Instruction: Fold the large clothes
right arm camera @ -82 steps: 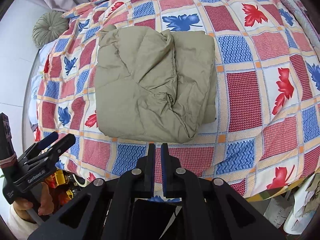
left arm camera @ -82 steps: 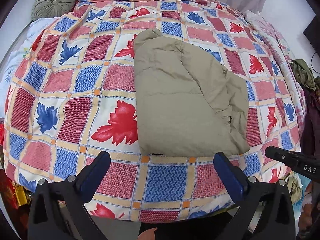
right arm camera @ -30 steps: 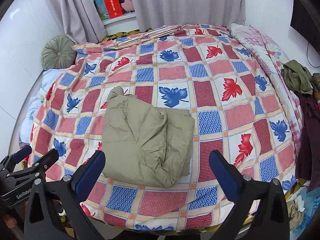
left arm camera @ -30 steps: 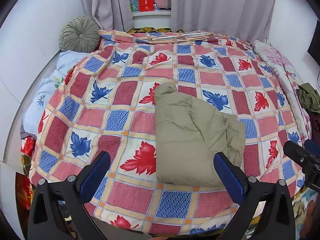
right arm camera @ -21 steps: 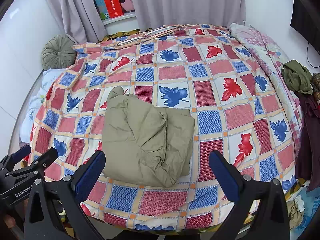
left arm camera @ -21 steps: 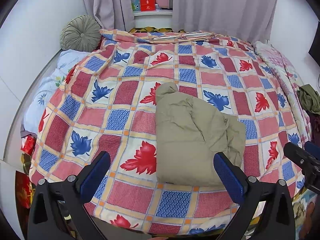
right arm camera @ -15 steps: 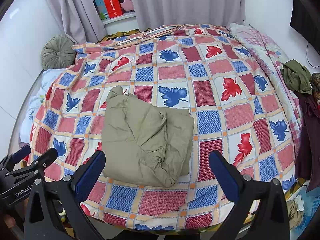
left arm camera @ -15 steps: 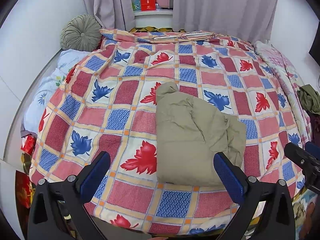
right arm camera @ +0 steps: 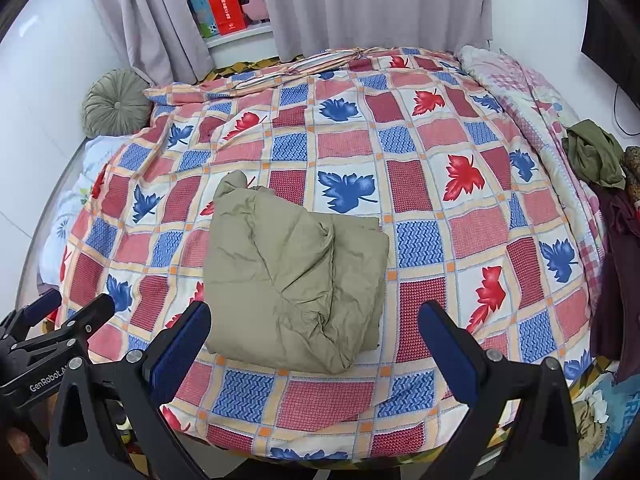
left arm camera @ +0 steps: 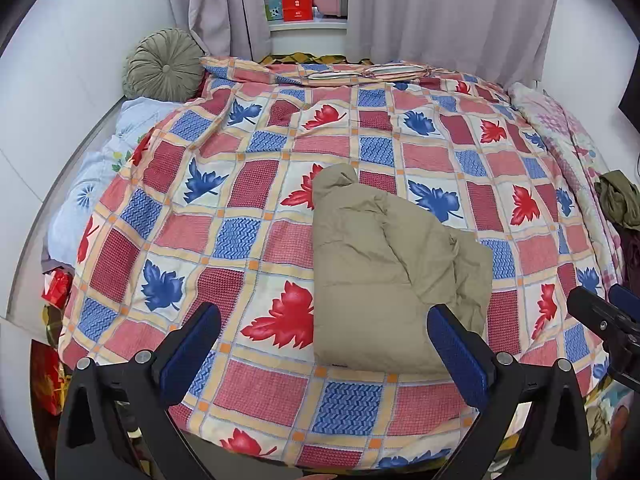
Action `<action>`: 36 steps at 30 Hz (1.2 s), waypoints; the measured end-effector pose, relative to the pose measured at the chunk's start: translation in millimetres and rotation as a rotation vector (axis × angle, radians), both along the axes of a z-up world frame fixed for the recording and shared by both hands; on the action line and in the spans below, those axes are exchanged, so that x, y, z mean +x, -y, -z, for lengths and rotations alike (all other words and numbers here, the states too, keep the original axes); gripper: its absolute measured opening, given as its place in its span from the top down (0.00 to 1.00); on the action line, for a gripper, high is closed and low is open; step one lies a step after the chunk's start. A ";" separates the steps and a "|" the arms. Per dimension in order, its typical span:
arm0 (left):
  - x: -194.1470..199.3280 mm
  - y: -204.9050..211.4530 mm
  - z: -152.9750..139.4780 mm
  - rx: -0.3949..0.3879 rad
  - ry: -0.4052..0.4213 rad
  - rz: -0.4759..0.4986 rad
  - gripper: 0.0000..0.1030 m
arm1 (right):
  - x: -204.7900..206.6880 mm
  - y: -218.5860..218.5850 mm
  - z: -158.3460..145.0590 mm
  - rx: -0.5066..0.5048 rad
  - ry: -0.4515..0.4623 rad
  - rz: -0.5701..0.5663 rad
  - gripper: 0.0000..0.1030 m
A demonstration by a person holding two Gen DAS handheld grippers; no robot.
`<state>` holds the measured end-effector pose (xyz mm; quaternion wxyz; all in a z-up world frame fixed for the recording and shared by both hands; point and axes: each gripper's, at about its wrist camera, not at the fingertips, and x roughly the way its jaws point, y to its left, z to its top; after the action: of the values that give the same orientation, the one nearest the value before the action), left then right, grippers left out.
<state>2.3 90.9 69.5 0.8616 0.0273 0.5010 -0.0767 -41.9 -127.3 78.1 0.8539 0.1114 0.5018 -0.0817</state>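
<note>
A folded olive jacket (left arm camera: 394, 276) lies near the middle of the bed, on a bedspread (left arm camera: 256, 184) checked with red and blue leaves. The left gripper (left arm camera: 324, 340) and right gripper (right arm camera: 314, 338) both hang at the near edge, fingers wide apart, holding nothing. A round green cushion (right arm camera: 116, 102) sits far left.

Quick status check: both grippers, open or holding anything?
Left gripper: open, holding nothing.
Right gripper: open, holding nothing; the folded khaki garment lies on the bed.
</note>
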 end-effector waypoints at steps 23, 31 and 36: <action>-1.4 -0.3 -1.1 0.000 -0.001 -0.001 0.00 | 1.5 2.0 -0.4 0.000 -0.001 -0.004 0.00; -1.2 -1.7 -1.3 0.002 0.002 -0.007 0.00 | 2.3 2.5 -0.3 -0.001 -0.002 -0.007 0.00; -0.9 -4.0 -0.7 0.002 0.003 -0.006 0.00 | 1.3 1.4 -0.7 0.000 -0.002 -0.005 0.00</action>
<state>1.4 95.0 70.2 0.8625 0.0270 0.5000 -0.0735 -40.6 -128.7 78.8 0.8536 0.1098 0.5029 -0.0798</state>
